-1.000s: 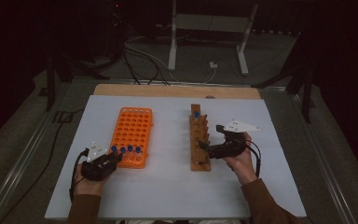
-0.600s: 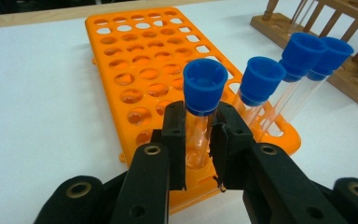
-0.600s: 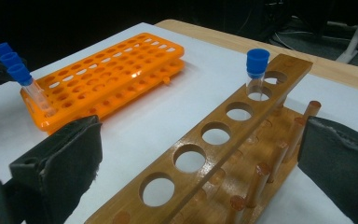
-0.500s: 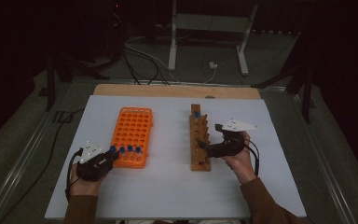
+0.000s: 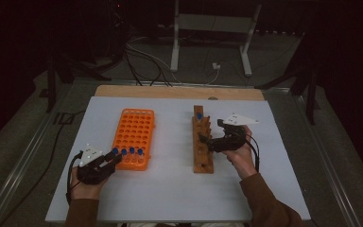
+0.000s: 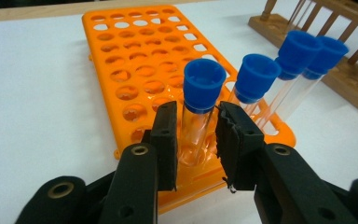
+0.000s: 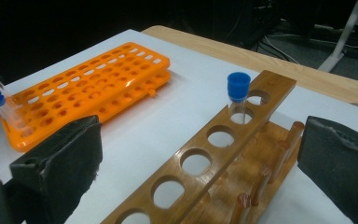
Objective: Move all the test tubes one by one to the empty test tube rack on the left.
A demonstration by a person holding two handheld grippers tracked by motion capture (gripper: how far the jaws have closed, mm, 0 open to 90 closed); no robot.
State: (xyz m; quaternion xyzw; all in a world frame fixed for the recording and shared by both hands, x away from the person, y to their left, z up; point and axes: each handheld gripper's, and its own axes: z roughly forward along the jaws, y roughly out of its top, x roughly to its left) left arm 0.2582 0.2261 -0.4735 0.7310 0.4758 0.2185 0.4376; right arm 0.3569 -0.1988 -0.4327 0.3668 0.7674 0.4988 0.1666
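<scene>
Jaws of the left gripper (image 6: 196,140), just opening, flank a blue-capped tube (image 6: 200,112) in the orange rack (image 6: 121,60); the right gripper's (image 7: 200,172) gape wide.

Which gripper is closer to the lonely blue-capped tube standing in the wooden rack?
The right. The right gripper hovers open at the wooden rack, a few holes short of that tube. The left gripper is across the table at the orange rack, its jaws around another tube.
</scene>
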